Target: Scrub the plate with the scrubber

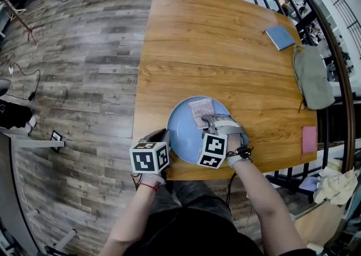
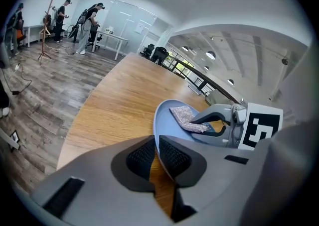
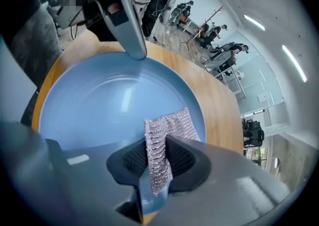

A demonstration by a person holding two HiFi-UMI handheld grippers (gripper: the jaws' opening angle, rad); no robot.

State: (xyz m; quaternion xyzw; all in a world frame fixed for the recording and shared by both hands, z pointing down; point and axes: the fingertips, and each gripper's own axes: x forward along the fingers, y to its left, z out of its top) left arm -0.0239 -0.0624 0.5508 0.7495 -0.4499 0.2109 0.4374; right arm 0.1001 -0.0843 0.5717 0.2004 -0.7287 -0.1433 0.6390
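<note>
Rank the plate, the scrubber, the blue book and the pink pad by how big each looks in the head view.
1. plate, clearly largest.
2 and 3. scrubber and blue book: they look alike; the book lies farther off and the scrubber is partly covered, so no ranking.
4. pink pad, smallest.
</note>
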